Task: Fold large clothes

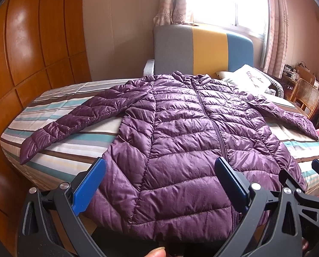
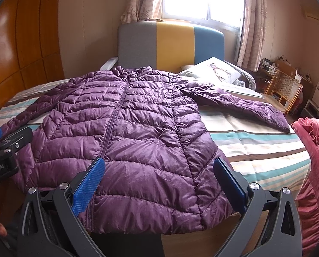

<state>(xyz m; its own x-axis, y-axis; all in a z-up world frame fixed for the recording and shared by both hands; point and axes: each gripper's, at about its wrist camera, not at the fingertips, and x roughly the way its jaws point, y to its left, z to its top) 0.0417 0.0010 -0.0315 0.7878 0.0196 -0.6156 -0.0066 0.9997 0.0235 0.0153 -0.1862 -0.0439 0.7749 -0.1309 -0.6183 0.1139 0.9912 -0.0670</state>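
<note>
At the left edge of the right wrist view, partly cut-off white lettering reading "Robot.AI" stands on the black body of the left gripper [image 2: 3, 147]. I can make out no other writing; the print on the pillow [image 2: 215, 69] is a picture, not words.

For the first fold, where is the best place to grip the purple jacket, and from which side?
Probably the cuff of the spread sleeve, with the left gripper, coming from the bed's outer side. The purple jacket lies flat, zipped, front up, and this sleeve lies apart from the body, so its thin end is free to pinch and carry across.
</note>
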